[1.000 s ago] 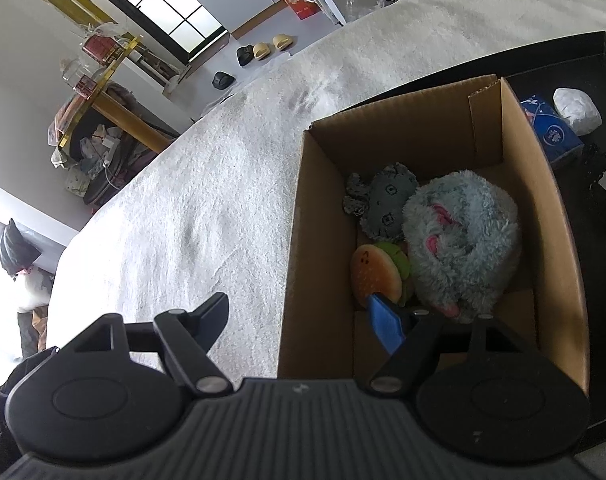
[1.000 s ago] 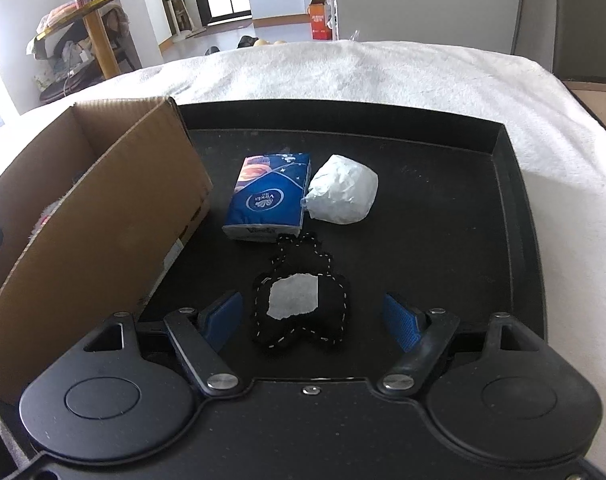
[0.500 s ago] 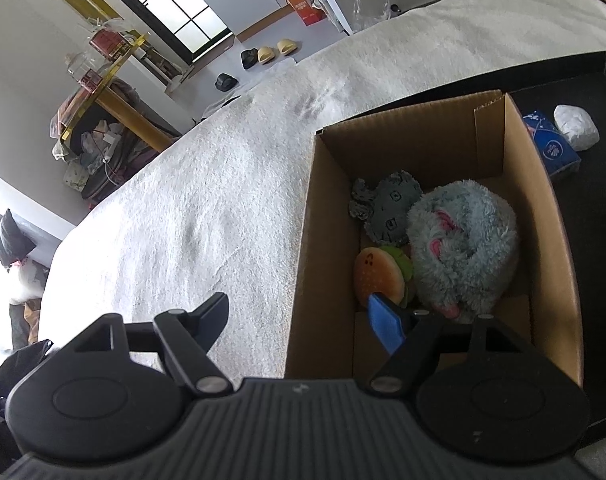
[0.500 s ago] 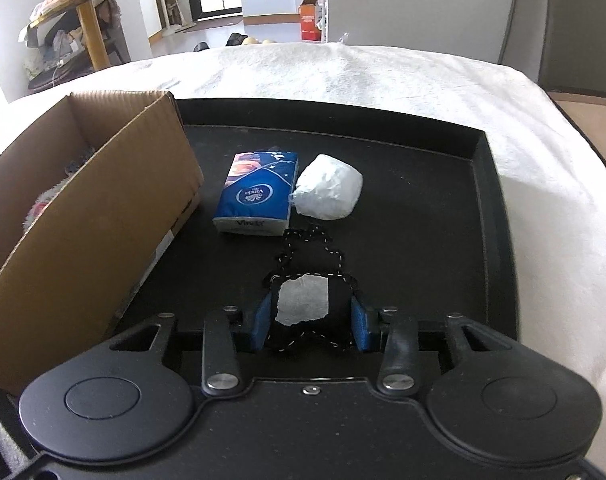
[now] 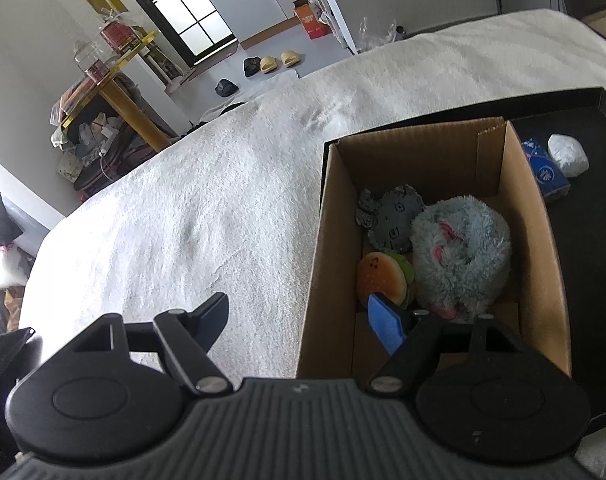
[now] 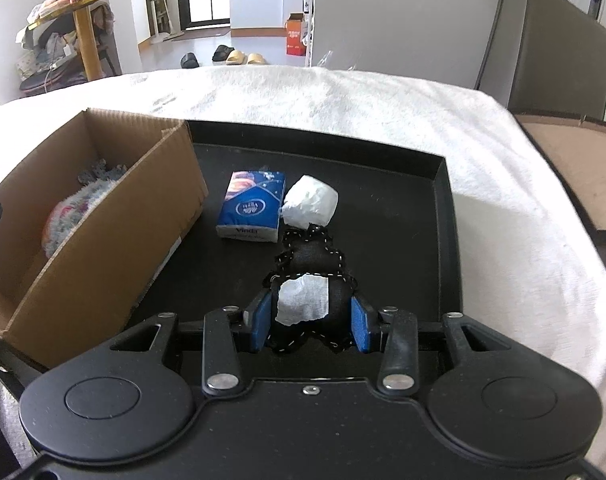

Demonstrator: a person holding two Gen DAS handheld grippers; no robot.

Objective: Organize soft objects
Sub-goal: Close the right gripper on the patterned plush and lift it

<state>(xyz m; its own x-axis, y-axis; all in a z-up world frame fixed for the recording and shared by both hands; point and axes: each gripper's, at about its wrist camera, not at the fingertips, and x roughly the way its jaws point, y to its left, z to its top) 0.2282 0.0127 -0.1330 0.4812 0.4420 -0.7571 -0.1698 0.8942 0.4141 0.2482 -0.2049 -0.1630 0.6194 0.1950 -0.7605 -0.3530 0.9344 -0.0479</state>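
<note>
The right gripper (image 6: 310,318) has just closed its jaws, and they are clamped on the black stitched toy (image 6: 309,280), which looks lifted just clear of the black tray (image 6: 439,216). The left gripper (image 5: 303,320) has its jaws apart and empty, straddling the near left wall of the cardboard box (image 5: 539,248).

By these views, 3 soft things already lie in the box: a grey plush (image 5: 395,220), a fluffy blue-grey plush (image 5: 459,256) and a burger-shaped toy (image 5: 379,278). The black toy probably goes in next. Beyond it, 2 things wait on the tray beside the box: a blue tissue pack (image 6: 253,210) and a white crumpled wad (image 6: 311,204), touching each other.
</note>
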